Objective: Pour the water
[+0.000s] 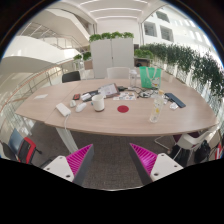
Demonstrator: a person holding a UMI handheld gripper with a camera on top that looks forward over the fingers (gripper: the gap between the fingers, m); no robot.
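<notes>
The gripper [112,160] hangs well short of the long wooden table [60,117], its two pink-padded fingers [76,156] spread apart with nothing between them – only floor shows in the gap. The clear bottle [155,110], the likeliest water vessel, stands upright near the table's near edge, ahead and to the right of the fingers. A white cup [98,102] sits further back on the table, left of the bottle, beside a red disc [123,108] – so the approach, I judge, runs forward and slightly rightward

An open office atrium: beyond the claw, a long meeting tabletop [120,118] ringed by chairs [71,76], balconied floors [40,45] above, potted greenery [185,58] alongside.
</notes>
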